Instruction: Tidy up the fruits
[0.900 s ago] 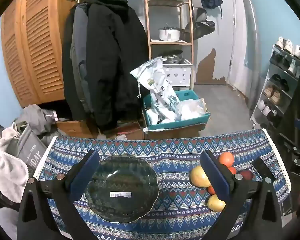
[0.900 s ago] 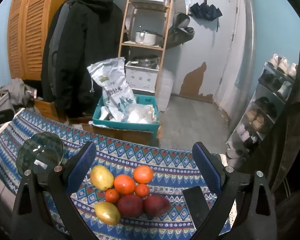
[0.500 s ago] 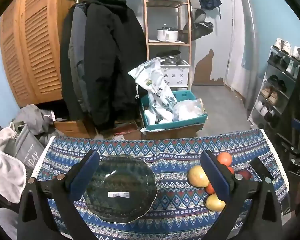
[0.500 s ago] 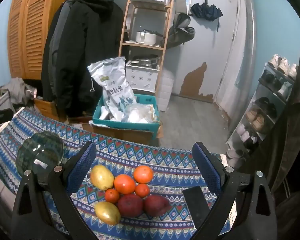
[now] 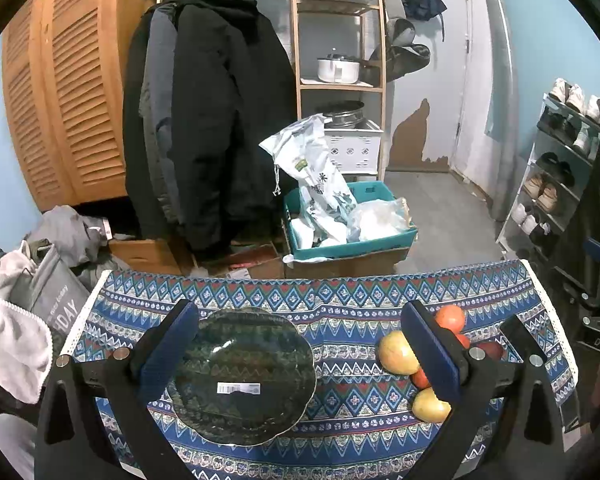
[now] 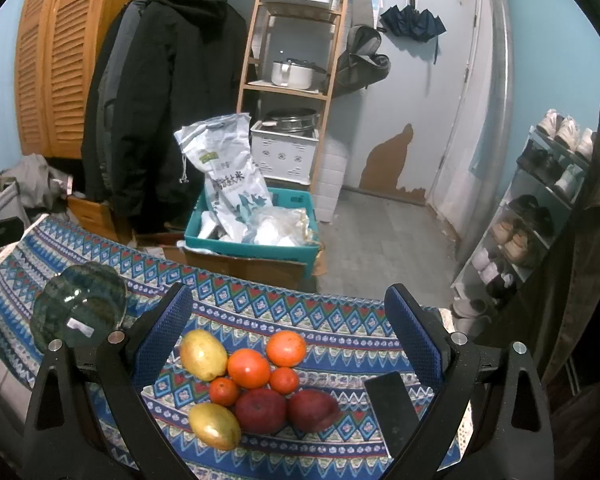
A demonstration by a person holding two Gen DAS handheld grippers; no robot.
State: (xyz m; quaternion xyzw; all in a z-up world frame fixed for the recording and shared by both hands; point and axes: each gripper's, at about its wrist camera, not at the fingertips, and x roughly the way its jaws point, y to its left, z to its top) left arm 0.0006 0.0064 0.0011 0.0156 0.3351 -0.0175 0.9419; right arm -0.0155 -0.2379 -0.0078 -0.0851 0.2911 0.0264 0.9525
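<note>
Low in the frame, the left claw (image 5: 300, 348) hangs released over the glass plate (image 5: 244, 376). Right claw (image 6: 288, 340) gapes, empty, above the fruits (image 6: 256, 384).

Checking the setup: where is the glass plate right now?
The glass plate lies on the patterned cloth, between the left claw's open jaws, left of the fruit pile.

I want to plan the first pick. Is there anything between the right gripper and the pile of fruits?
Nothing visible: the right gripper is open above the fruits, with only the patterned cloth around them.
</note>
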